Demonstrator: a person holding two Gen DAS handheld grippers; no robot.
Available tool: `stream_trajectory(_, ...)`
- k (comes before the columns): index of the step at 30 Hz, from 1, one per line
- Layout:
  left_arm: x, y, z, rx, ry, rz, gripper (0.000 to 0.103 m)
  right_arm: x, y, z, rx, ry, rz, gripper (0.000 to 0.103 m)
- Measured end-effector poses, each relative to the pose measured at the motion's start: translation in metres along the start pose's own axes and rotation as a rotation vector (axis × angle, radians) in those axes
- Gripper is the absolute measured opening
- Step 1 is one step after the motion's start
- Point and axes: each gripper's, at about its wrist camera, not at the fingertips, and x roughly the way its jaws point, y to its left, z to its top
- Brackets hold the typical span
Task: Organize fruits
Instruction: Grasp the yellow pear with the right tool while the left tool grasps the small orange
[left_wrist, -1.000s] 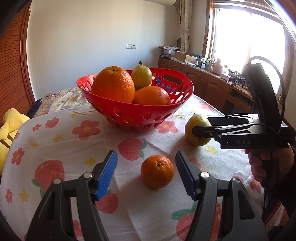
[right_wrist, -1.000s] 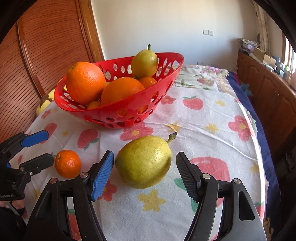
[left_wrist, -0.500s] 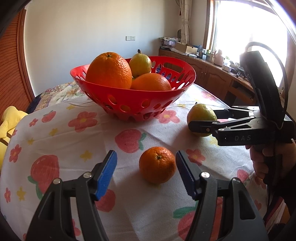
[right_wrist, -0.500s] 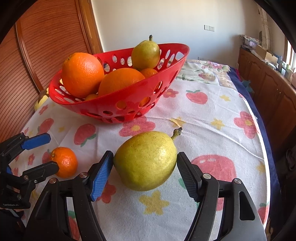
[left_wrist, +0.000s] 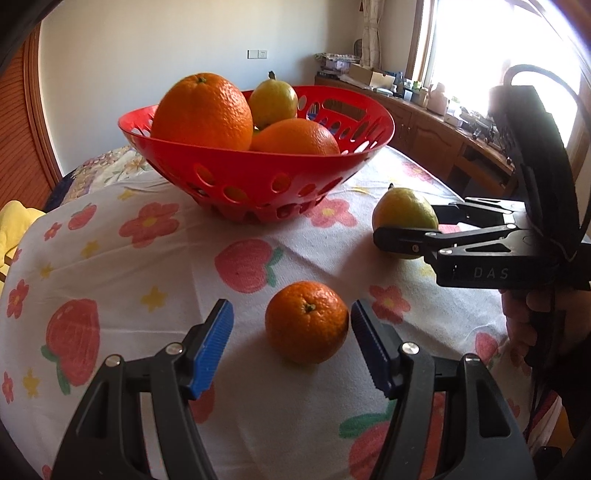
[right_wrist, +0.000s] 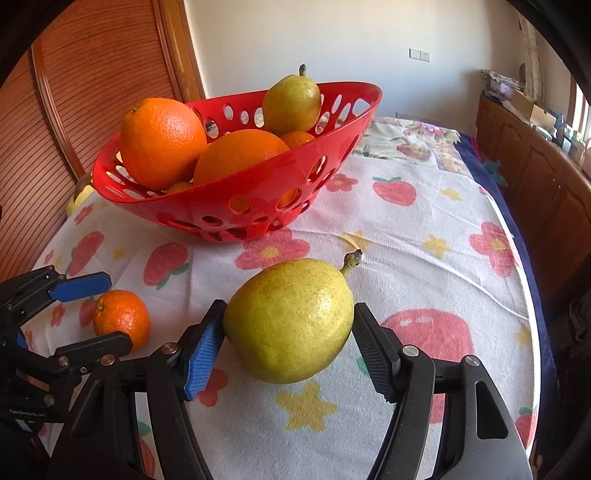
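Both tools lined up on loose fruit, basket (left_wrist: 258, 173) not yet fed.

R tool (right_wrist: 288, 343): jaws closing on pear (right_wrist: 290, 319), both pads at the skin, pear on surface just in front of basket. L tool (left_wrist: 291, 343): released, straddling mandarin (left_wrist: 306, 321), gaps both sides, further out from basket. Rec: centre mandarin btwn pads, squeeze soft, lift clear of rim before drop.
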Motion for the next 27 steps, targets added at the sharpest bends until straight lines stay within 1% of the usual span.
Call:
stream_trajectory(6, 0.001, -0.003, 0.000, 0.013, 0.001, -0.004, 0.066, -0.001, -0.003, -0.001, 0.011, -0.005, 0.013, 0.069)
stream_trajectory(9, 0.002, -0.003, 0.000, 0.014, 0.003, -0.007, 0.064, -0.001, -0.004, -0.001, 0.018, -0.005, 0.020, 0.069)
stream_trajectory(10, 0.002, -0.002, 0.000, 0.015, 0.004, -0.010, 0.061, -0.001, -0.004, -0.002, 0.018, -0.006, 0.021, 0.069)
stream_trajectory(11, 0.003, -0.003, -0.001, 0.019, 0.007, -0.021, 0.055, -0.001, -0.004, -0.002, 0.019, -0.006, 0.021, 0.069)
stream_trajectory(13, 0.004, -0.004, -0.002, 0.026, 0.013, -0.025, 0.054, -0.001, -0.004, -0.002, 0.018, -0.007, 0.021, 0.069)
stream_trajectory(15, 0.005, -0.005, -0.003, 0.030, 0.019, -0.026, 0.045, -0.002, -0.005, -0.002, 0.017, -0.005, 0.021, 0.069)
stream_trajectory(20, 0.004, -0.006, -0.003, 0.033, 0.011, -0.023, 0.044, -0.004, -0.006, -0.002, 0.021, -0.008, 0.029, 0.069)
stream_trajectory(27, -0.017, -0.003, 0.006, 0.012, -0.065, -0.032, 0.043, -0.008, -0.002, -0.006, -0.003, -0.022, 0.031, 0.069)
